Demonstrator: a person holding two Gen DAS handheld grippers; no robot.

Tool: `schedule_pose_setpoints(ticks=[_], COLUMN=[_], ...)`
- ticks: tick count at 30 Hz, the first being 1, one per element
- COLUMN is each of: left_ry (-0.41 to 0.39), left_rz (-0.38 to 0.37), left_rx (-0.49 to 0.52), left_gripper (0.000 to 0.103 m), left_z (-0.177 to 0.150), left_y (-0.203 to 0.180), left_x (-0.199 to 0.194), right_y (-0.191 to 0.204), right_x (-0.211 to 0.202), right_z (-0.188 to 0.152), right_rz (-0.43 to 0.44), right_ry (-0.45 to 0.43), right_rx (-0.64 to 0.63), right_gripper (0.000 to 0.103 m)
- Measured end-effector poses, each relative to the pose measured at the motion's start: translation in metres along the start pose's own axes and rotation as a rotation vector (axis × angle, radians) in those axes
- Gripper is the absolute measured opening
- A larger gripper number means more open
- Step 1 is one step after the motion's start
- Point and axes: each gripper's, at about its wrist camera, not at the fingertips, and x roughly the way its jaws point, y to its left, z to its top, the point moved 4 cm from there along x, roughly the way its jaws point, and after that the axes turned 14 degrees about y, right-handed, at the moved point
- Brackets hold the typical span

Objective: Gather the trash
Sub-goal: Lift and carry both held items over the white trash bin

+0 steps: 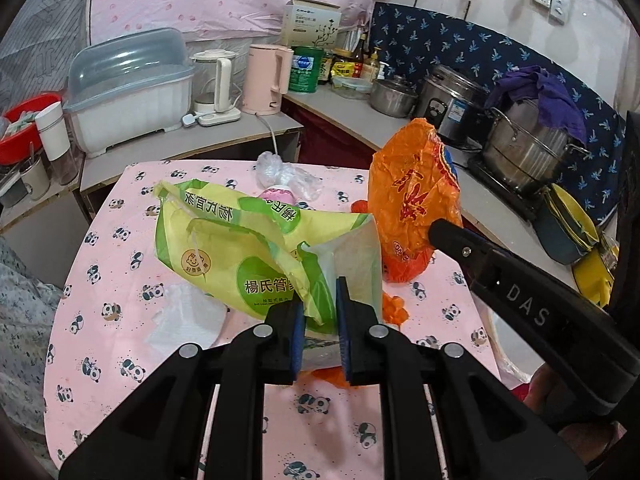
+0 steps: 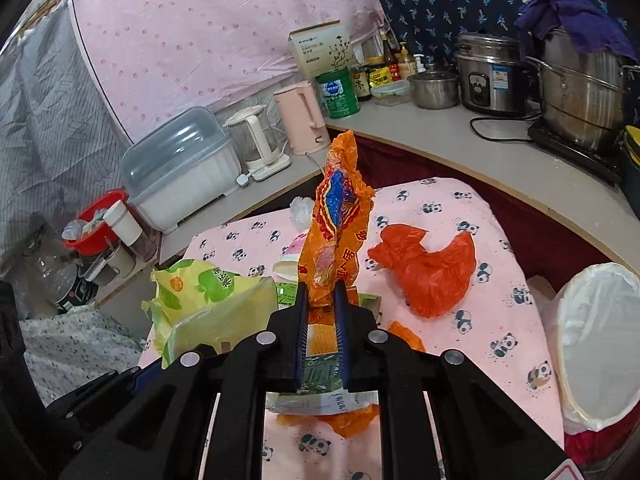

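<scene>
A: 2 grippers in play over the panda-print table [image 1: 120, 248], and both have something. The left gripper [image 1: 320, 312] is clenched on the lower edge of the green tissue wrapper [image 1: 224, 240], which hangs just above the middle of the table.

B: And the right gripper [image 2: 320, 300] has its pads pinched on the bottom end of the orange snack bag [image 2: 336, 224], which stands up tall between the fingers. In the left view that bag [image 1: 412, 200] sits over the table's right edge.

A: Both look like thin, empty film to me. Very light, floppy, probably a bit slick. That wrapper is already folding over on itself.

B: Right, nothing fragile here. I'd judge an edge pinch is the sensible hold, where the film doubles up and the pads get some bite. The flat middle would just slide.

A: The lined bin [image 2: 600, 340] waits just off the table's right edge, mouth open.

B: Plenty still lying about: a crumpled red plastic bag [image 2: 428, 268] toward the far right corner, orange scraps [image 2: 352, 420] near the front edge, a white tissue [image 1: 188, 316] toward the left side, a clear bag [image 1: 280, 172] at the far edge.

A: That red bag looks soft and squashy; I'd take it by a raised fold.

B: And the tissue will likely tear if dragged, so pluck it from its crumpled peak.
</scene>
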Motion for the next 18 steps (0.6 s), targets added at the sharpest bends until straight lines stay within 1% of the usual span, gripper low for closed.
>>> schedule_pose_setpoints(ticks=[5, 11, 18], left_ry=[-0.005, -0.002, 0.009], left_rz=[-0.019, -0.046, -0.083], left_rx=[0.06, 0.149, 0.266], left_gripper=[0.014, 0.014, 0.014], left_z=[-0.008, -0.02, -0.033], left_y=[-0.039, -0.091, -0.156], left_x=[-0.006, -0.009, -0.007], right_y=[-0.036, -0.09, -0.155], right_x=[-0.034, -0.067, -0.098], right_z=[-0.007, -0.02, -0.044], right_rz=[-0.031, -0.069, -0.129], right_ry=[-0.05, -0.091, -0.127], right_rx=[0.055, 0.145, 0.254], right_gripper=[0.012, 0.012, 0.012])
